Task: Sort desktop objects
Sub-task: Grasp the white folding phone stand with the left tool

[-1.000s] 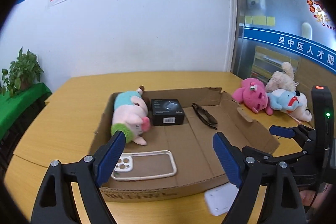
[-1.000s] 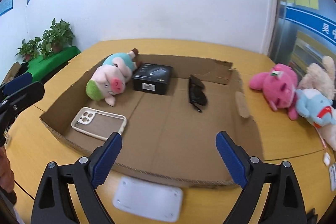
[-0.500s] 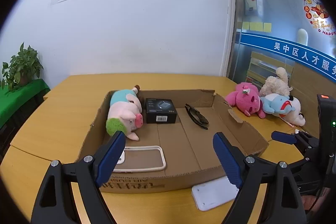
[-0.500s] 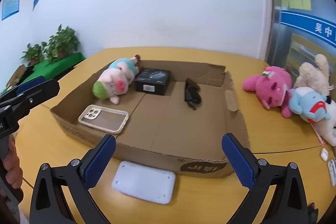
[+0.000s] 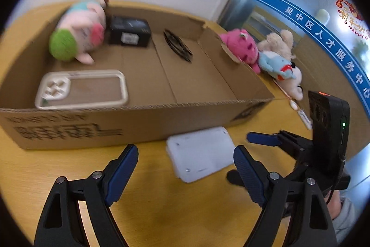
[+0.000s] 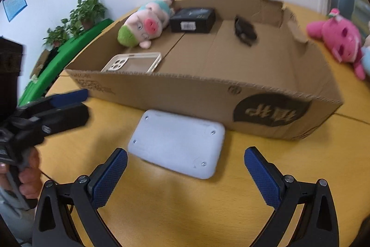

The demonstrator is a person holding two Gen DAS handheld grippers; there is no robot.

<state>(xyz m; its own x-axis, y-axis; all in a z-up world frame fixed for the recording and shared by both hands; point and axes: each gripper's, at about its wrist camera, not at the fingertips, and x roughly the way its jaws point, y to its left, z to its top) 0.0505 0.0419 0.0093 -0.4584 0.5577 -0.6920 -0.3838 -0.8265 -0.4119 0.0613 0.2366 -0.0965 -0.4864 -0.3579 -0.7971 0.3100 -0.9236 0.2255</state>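
I'm lining up on the white pad (image 6: 177, 140), flat on the table just ahead of my right gripper (image 6: 185, 174), jaws spread wide. Left gripper (image 5: 185, 174) gapes too, empty. Next: straddle the pad, pinch, lift into the box (image 6: 208, 94).

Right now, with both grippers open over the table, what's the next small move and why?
Probably ease the right hand-held gripper forward and down to straddle the white flat device. It lies on the table just outside the cardboard box, directly ahead between the open jaws, and nothing is gripped yet. The left hand-held gripper sits further off to its side.
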